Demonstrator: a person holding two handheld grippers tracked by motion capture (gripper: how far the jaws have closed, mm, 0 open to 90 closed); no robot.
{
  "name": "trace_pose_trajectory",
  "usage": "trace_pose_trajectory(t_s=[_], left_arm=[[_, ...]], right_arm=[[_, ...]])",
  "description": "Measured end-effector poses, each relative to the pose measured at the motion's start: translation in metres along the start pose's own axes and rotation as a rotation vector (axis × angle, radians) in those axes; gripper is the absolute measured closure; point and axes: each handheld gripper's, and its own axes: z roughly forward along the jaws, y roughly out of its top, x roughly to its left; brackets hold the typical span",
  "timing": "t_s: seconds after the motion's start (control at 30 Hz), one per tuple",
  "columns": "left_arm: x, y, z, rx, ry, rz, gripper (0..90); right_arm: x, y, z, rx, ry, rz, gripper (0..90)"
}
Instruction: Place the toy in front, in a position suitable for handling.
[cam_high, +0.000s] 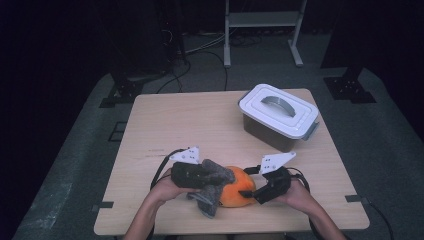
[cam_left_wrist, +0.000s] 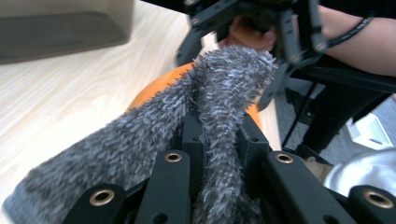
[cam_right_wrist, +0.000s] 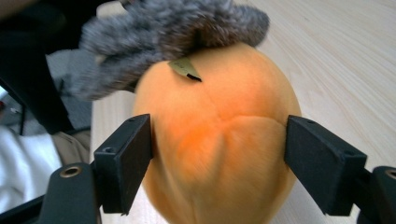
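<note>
An orange plush fruit (cam_high: 234, 194) lies near the table's front edge. My right gripper (cam_high: 250, 182) is shut on it from the right; in the right gripper view both black jaws press the sides of the fruit (cam_right_wrist: 219, 116), with my right gripper (cam_right_wrist: 218, 154) around its lower half. A grey fuzzy cloth (cam_high: 212, 192) is draped over the fruit's left side. My left gripper (cam_high: 209, 176) is shut on a fold of that cloth. The left gripper view shows the cloth (cam_left_wrist: 140, 140) pinched in my left gripper (cam_left_wrist: 219, 135), with the fruit (cam_left_wrist: 156, 86) behind it. The cloth (cam_right_wrist: 163, 32) rests on the fruit's top.
A grey box with a white handled lid (cam_high: 278, 115) stands at the back right of the wooden table (cam_high: 190, 120). The person's forearms come in from the front edge. A metal stand and cables are on the floor beyond the table.
</note>
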Motion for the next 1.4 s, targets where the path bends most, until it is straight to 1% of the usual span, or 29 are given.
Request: trace_pose_trajectory(t_s=[0.03,0.07,0.1,0.17,0.23,0.27,0.33,0.37,0.4,0.43,0.47,0.5,0.53,0.57,0.6,0.67,0.73,0.8,0.83,0.87,0.9,0.97,1.0,1.03,1.1,1.13,1.23,1.3,1.4], left_arm=[[-0.001,0.000,0.001,0.002,0.001,0.004,77.0],[-0.001,0.000,0.001,0.003,0.008,0.004,77.0],[0.000,0.001,0.000,-0.002,0.017,0.007,77.0],[0.000,0.002,-0.003,-0.011,0.040,0.017,77.1],[0.000,0.006,-0.007,-0.026,0.070,0.031,77.3],[-0.001,0.009,-0.010,-0.032,0.090,0.039,77.4],[-0.002,0.012,-0.014,-0.052,0.111,0.051,77.3],[-0.003,0.014,-0.015,-0.061,0.117,0.053,77.3],[-0.003,0.014,-0.015,-0.067,0.120,0.051,77.3],[-0.002,0.013,-0.014,-0.058,0.117,0.050,77.3],[-0.002,0.011,-0.011,-0.027,0.121,0.052,77.3],[-0.001,0.008,-0.006,0.015,0.121,0.056,77.2],[0.000,0.003,-0.002,0.025,0.102,0.046,77.0],[0.001,0.000,0.001,0.015,0.076,0.021,77.0],[0.002,-0.002,0.002,0.015,0.058,0.012,77.1],[0.002,-0.001,0.002,0.029,0.046,0.019,77.1],[0.000,-0.001,0.004,0.038,0.023,0.019,77.1],[-0.002,-0.002,0.007,0.054,-0.022,0.031,77.0],[-0.003,-0.002,0.008,0.057,-0.037,0.031,77.0],[-0.004,-0.002,0.009,0.060,-0.038,0.036,76.7],[-0.003,-0.001,0.009,0.056,-0.035,0.033,76.7],[-0.002,-0.001,0.008,0.038,-0.026,0.027,76.9],[-0.001,-0.001,0.006,0.027,-0.012,0.027,77.1],[-0.001,0.001,0.005,0.015,-0.004,0.026,77.2],[-0.003,0.006,0.002,-0.016,0.017,0.033,77.3],[-0.005,0.009,0.000,-0.024,0.025,0.043,77.2],[-0.007,0.014,-0.001,-0.038,0.049,0.059,77.1],[-0.005,0.012,0.000,-0.041,0.050,0.048,77.1],[-0.002,0.007,0.001,0.005,0.066,0.052,77.1]], right_arm=[[0.000,-0.001,0.002,0.004,0.001,-0.001,23.6],[0.001,-0.002,0.004,0.005,0.002,0.005,26.5],[0.002,-0.003,0.004,0.005,-0.011,0.006,31.0],[0.003,-0.001,0.001,-0.001,-0.030,-0.017,42.9],[0.006,0.002,-0.001,-0.013,-0.063,-0.055,48.9],[0.007,0.003,-0.002,-0.024,-0.082,-0.067,50.4],[0.010,0.006,-0.004,-0.037,-0.124,-0.107,51.2],[0.011,0.007,-0.004,-0.038,-0.136,-0.128,51.1],[0.012,0.007,-0.004,-0.038,-0.139,-0.131,50.8],[0.011,0.006,-0.003,-0.039,-0.136,-0.129,49.8],[0.010,0.005,-0.003,-0.040,-0.130,-0.115,48.0],[0.008,0.004,-0.003,-0.041,-0.112,-0.094,44.7],[0.005,0.002,-0.003,-0.039,-0.085,-0.072,41.2],[0.003,0.001,-0.004,-0.029,-0.058,-0.050,36.3],[0.001,-0.001,-0.004,-0.021,-0.039,-0.026,31.0],[-0.004,-0.002,-0.008,-0.023,0.002,0.022,26.9],[-0.008,-0.002,-0.012,-0.029,0.014,0.056,23.2],[-0.012,-0.003,-0.011,-0.013,0.032,0.080,18.7],[-0.012,-0.004,-0.008,0.007,0.047,0.088,16.6],[-0.012,-0.006,-0.004,0.025,0.063,0.091,15.7],[-0.010,-0.007,0.000,0.031,0.064,0.087,16.2],[-0.006,-0.007,0.004,0.048,0.041,0.066,25.9],[-0.005,-0.005,0.003,0.049,0.024,0.049,31.2],[-0.003,-0.004,0.002,0.041,0.004,0.029,35.0],[0.000,-0.002,0.002,0.021,-0.028,-0.010,39.1],[0.002,0.000,0.002,0.010,-0.039,-0.029,39.5],[0.009,0.004,0.005,0.006,-0.068,-0.092,39.9],[0.010,0.005,0.006,0.008,-0.069,-0.101,39.8],[0.006,0.002,0.004,0.012,-0.064,-0.097,40.5]])
